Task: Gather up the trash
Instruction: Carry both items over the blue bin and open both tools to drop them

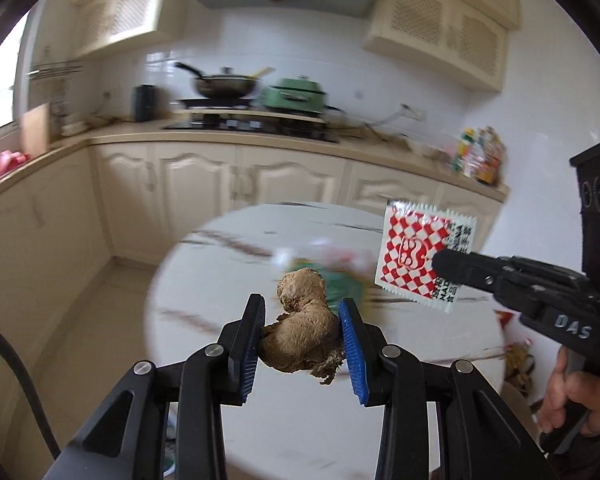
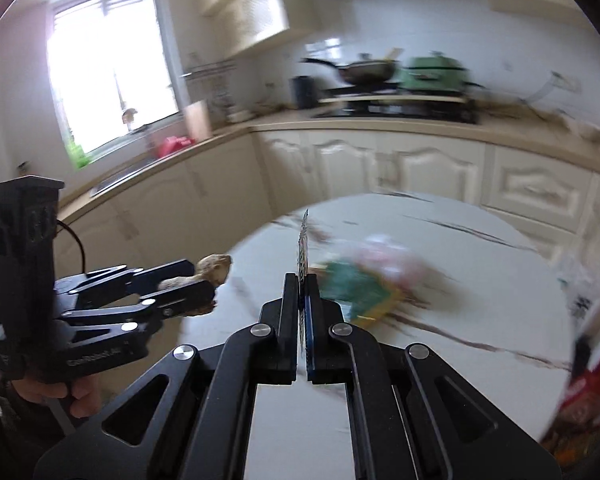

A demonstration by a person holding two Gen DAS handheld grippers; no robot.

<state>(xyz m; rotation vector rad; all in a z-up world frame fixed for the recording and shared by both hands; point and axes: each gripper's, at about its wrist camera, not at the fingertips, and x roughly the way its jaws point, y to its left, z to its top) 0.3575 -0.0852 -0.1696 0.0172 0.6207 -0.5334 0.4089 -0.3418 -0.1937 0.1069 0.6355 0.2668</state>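
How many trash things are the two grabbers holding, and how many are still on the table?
Held ginger piece: 1
Held red-checked packet: 1
Blurry wrappers left on the round table, green and pink: 2 at least
Total: 4

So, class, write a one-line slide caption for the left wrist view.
Left gripper clamps a ginger piece above the round table; right gripper pinches a checkered sachet.

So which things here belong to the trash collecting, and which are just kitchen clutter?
Job:
ginger in left gripper
sachet in right gripper
blurred wrappers on table

Clutter:
wok
green cooker
bottles
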